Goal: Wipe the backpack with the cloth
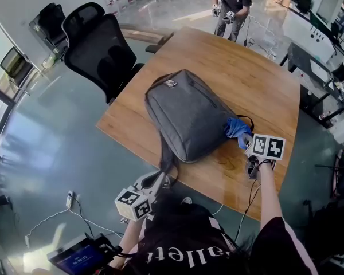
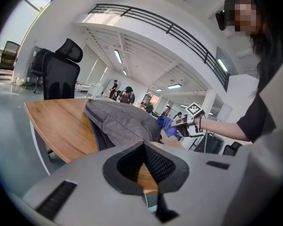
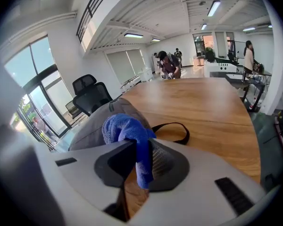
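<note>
Head view and both gripper views. The grey backpack [image 1: 186, 116] lies flat on the wooden bench [image 1: 258, 67]. Its long axis runs diagonally, from the end nearest the person to the far end towards the office chair [image 1: 100, 44]. One strap [image 1: 163, 159] hangs over the near bench edge.

The right gripper [image 3: 139, 157] has its jaws closed on the blue cloth [image 3: 125, 128], which bunches above them and hangs down between them. In the head view the cloth [image 1: 236, 128] touches the backpack's right-hand flank near its near end. The bag's broad upper face therefore lies to the left of these jaws and beyond them.

The left gripper [image 2: 144, 161] sits low off the near bench edge, its jaws drawn together on nothing, with the backpack ahead of it.

Judgement: the right gripper is the working one, and a stroke along the long axis would carry the cloth leftward and away from the person.
</note>
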A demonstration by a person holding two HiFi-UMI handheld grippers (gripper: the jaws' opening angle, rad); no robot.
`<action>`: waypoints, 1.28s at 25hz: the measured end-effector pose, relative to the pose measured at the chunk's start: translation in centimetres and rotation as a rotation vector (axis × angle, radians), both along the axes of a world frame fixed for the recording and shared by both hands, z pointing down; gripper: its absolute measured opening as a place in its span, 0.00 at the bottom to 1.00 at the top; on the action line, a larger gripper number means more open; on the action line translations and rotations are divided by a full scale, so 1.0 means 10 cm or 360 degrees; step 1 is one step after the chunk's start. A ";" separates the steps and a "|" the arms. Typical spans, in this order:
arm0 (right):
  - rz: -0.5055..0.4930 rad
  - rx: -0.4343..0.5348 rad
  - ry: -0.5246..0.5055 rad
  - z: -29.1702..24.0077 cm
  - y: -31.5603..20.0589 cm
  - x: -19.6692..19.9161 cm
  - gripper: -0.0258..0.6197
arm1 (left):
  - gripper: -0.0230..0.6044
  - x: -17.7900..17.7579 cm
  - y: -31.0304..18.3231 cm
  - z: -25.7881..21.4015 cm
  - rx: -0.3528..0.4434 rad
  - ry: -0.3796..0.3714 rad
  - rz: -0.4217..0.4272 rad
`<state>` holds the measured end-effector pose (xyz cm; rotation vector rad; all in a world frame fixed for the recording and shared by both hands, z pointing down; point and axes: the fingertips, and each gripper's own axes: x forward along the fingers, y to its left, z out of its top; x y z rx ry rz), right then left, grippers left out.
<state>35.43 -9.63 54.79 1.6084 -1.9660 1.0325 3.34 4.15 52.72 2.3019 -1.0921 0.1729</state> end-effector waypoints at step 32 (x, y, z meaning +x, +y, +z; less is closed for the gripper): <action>-0.0685 -0.0066 -0.0313 -0.35 0.31 -2.87 0.15 | 0.04 -0.46 -0.95 -0.08 0.0018 0.0072 0.0081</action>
